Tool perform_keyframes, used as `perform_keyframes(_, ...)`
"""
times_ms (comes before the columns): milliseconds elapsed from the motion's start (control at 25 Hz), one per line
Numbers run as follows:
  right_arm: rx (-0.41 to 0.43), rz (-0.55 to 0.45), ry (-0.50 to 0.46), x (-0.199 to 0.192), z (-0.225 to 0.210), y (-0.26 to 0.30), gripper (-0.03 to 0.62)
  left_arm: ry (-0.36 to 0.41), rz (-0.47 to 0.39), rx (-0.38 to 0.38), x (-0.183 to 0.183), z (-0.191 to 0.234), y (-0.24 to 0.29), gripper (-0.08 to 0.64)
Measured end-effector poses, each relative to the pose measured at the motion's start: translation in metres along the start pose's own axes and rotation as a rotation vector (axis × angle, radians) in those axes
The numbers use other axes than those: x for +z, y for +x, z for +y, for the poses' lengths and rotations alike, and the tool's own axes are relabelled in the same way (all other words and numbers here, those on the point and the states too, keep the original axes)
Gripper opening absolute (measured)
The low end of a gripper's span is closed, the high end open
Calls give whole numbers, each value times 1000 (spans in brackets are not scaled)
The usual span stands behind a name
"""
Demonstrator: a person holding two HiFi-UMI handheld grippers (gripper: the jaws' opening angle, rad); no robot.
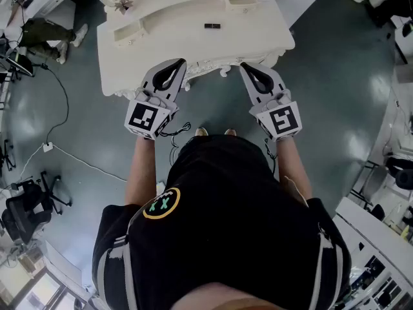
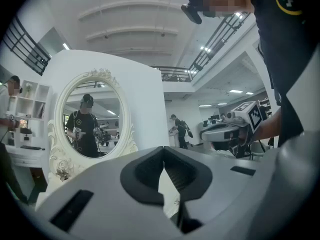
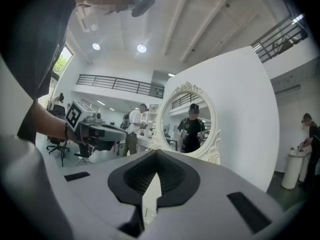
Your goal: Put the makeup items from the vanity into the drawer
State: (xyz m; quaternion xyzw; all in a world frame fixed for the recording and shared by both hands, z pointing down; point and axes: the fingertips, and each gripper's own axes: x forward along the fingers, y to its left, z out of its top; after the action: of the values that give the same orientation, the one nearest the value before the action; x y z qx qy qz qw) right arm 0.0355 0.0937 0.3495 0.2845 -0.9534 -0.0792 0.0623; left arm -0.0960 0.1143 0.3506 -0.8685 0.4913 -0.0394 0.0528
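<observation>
A white ornate vanity (image 1: pixel 258 41) stands ahead of me in the head view. One small dark makeup item (image 1: pixel 211 26) lies on its top near the middle. Both grippers hover at the vanity's front edge, pointing toward it. My left gripper (image 1: pixel 177 64) is shut with nothing in it, as is my right gripper (image 1: pixel 246 68). The left gripper (image 2: pixel 163 149) faces the oval mirror (image 2: pixel 92 116), fingertips touching. The right gripper (image 3: pixel 156 155) also has its tips together, with the mirror (image 3: pixel 192 121) beyond. No drawer shows in any view.
The vanity top has a long recessed tray (image 1: pixel 181 15) and a small recess (image 1: pixel 242 2). Cables (image 1: pixel 58 148) trail over the floor at left, near a chair (image 1: pixel 29 205). A person's legs (image 1: pixel 48 34) are at the far left. Desks (image 1: pixel 381 263) stand at right.
</observation>
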Motion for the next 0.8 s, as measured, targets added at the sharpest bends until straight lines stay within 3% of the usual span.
perform_keyframes(800,-7,11,54,-12,-4,1,31,9,-6,2,2,0,2,21)
